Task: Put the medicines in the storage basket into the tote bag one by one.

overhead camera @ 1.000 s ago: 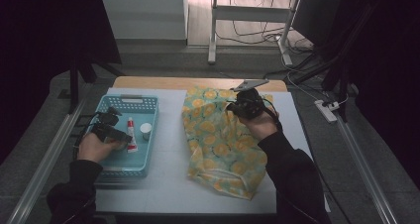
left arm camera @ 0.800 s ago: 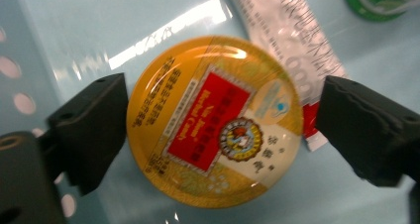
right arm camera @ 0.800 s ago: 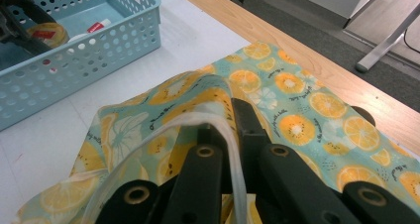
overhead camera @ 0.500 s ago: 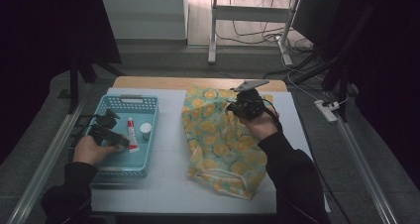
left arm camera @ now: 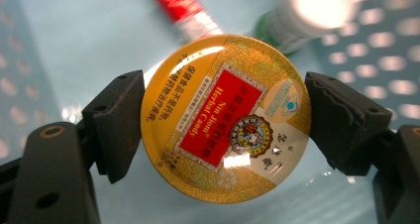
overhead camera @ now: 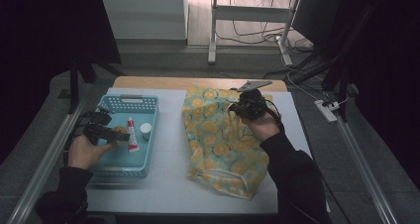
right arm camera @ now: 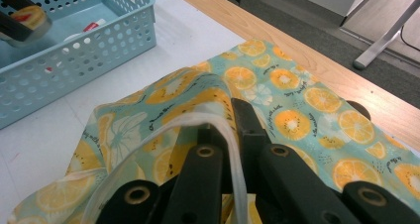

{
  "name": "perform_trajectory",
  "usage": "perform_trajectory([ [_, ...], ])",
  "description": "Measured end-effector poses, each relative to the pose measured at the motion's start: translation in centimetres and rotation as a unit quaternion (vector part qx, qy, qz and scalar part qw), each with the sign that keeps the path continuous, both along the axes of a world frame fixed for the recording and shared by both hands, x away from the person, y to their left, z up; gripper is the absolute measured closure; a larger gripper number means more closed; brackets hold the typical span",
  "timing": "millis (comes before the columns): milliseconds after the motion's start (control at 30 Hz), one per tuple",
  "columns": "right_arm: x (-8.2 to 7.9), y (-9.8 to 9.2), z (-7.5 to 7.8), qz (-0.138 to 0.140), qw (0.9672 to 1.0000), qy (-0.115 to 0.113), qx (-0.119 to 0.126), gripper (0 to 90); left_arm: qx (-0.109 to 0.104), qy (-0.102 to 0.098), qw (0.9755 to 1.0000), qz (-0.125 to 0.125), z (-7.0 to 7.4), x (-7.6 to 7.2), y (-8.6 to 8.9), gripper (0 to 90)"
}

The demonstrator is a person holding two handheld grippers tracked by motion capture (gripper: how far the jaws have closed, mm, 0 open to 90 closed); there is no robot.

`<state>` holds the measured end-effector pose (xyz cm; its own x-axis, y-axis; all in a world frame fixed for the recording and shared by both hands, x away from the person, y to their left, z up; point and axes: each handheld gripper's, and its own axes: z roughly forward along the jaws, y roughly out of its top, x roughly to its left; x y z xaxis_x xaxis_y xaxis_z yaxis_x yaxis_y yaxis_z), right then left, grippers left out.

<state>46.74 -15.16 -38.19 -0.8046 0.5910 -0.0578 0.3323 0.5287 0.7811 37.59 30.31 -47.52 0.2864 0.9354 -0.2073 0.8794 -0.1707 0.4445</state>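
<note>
Tin (left arm camera: 225, 117), round, rigid, probably light and slick, sat clamped by its rim in left gripper (left arm camera: 225, 120); right gripper (right arm camera: 233, 130) pinched soft bag (right arm camera: 297, 120) hem.

The high view was dim and grainy, its edges sunk in near-black, with daylight falling on the floor beyond the table (overhead camera: 163, 184); the left gripper view was bright, glare streaking the round tin (left arm camera: 225, 117) (its label stayed sharp) while the red tube (left arm camera: 185, 11) and white-capped bottle (left arm camera: 307, 11) behind were blurred; the right gripper view was evenly lit, the jaws up close soft, the cloth (right arm camera: 297, 120) crisp.
</note>
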Motion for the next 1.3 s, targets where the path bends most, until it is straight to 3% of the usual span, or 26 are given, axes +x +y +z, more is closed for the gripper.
perform_trajectory([
  [133,0.0,0.0,-0.1,0.0,1.0,0.0,0.001,89.4,-0.017,-0.025,0.9992,-0.025,1.0,-0.8,-1.1,21.0],
  [333,0.0,-0.1,-0.1,-0.001,1.0,-0.001,0.001,89.4,-0.037,-0.072,0.9949,-0.059,2.4,-1.9,-3.0,21.1],
  [433,0.0,-0.1,0.0,-0.002,1.0,-0.002,0.002,89.4,-0.044,-0.095,0.9913,-0.08,3.2,-2.4,-4.4,21.1],
  [600,0.0,-0.2,-0.1,-0.003,1.0,-0.002,0.003,89.4,-0.053,-0.124,0.9827,-0.127,4.2,-3.0,-7.4,21.1],
  [967,0.0,-0.5,-0.1,-0.006,0.9999,-0.004,0.008,89.4,-0.069,-0.137,0.9666,-0.205,4.2,-3.2,-13.7,21.1],
  [1300,0.0,-0.5,-0.1,-0.004,0.9999,-0.005,0.01,89.5,-0.073,-0.135,0.9529,-0.262,2.8,-2.4,-19.6,21.0],
])
